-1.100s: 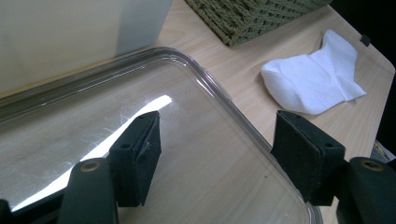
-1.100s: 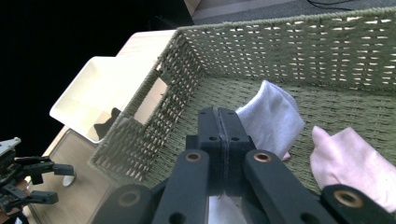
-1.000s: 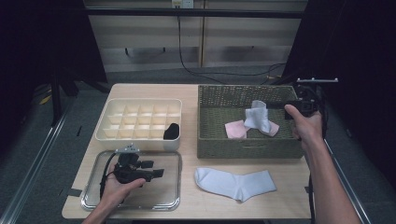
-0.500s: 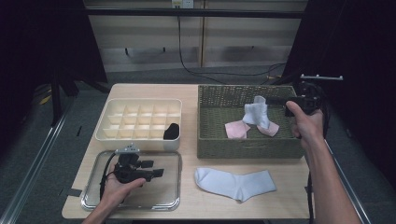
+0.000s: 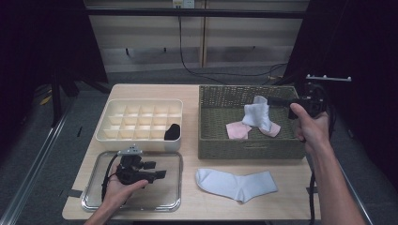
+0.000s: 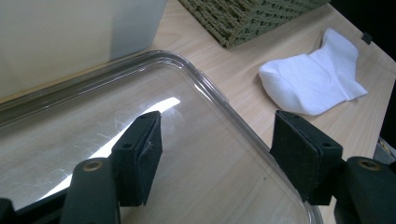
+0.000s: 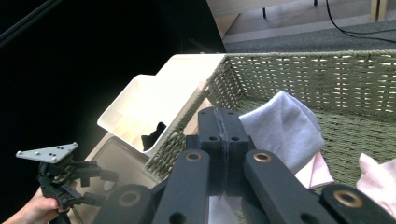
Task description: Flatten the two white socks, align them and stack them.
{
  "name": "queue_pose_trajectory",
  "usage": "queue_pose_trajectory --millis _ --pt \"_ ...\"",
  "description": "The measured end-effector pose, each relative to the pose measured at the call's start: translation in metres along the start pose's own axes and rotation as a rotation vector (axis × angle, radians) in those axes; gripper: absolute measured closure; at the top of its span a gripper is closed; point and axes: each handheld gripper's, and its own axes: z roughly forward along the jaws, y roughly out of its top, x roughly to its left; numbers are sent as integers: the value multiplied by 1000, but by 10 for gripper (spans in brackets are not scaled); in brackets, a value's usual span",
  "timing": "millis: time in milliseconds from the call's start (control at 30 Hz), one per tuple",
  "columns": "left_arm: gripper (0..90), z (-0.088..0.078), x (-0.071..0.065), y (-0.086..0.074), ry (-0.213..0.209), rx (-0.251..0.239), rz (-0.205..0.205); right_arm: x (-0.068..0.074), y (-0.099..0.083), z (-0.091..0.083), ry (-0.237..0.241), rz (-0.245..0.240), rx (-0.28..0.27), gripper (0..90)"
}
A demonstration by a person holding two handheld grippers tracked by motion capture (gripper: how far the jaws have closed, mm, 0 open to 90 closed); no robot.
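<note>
- Over the right half of the wicker basket (image 5: 216,140), a white sock (image 5: 256,115) is held by the right claw (image 5: 272,101), whose jaws are pressed flat together on a pinch of the fabric; the sock hangs with its lower end touching the pink socks (image 5: 237,130) on the basket floor.
- Because only a thin fold appears to be caught between the pads, the sock could be lost if the claw is swung quickly toward the near side.
- The dangling end could be dragged across the pink socks, and one of them might be pulled along or lifted out of the basket.
- If the sock is carried too low, it may be snagged on the rough near wall of the basket.
- At the near left, the left claw (image 5: 159,171) is rested open and empty over the clear tray (image 5: 94,199); nothing is gripped there.
- The second white sock (image 5: 237,183) lies flat on the bench (image 5: 291,187), near the basket; a careless drop could leave the pair crumpled or misaligned.
- The black sock (image 5: 172,132) in the divided organiser (image 5: 112,136) is well apart and unlikely to be disturbed.
</note>
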Motion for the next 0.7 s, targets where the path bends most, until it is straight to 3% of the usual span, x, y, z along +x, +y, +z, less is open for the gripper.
queue_pose_trajectory --millis 233,367,467,533,567,633,700 --pt "337 -1 -1 2 -2 -7 2 10 -7 -9 -3 -8 -7 896" --pt "332 -2 -3 8 -5 -37 -12 14 -10 -9 3 -10 -1 896" --pt "331 0 -7 14 -19 -37 5 20 -14 -11 25 -11 -7 896" --pt "349 2 -14 19 36 -22 48 24 -15 -12 33 -23 -11 896" --pt "343 2 -17 21 38 -23 49 26 -15 -14 38 -27 -18 896" --pt "340 4 -19 26 4 -26 38 33 -16 -17 48 -38 -26 896" --pt "330 5 -20 27 2 -27 45 35 -16 -19 48 -39 -25 896"
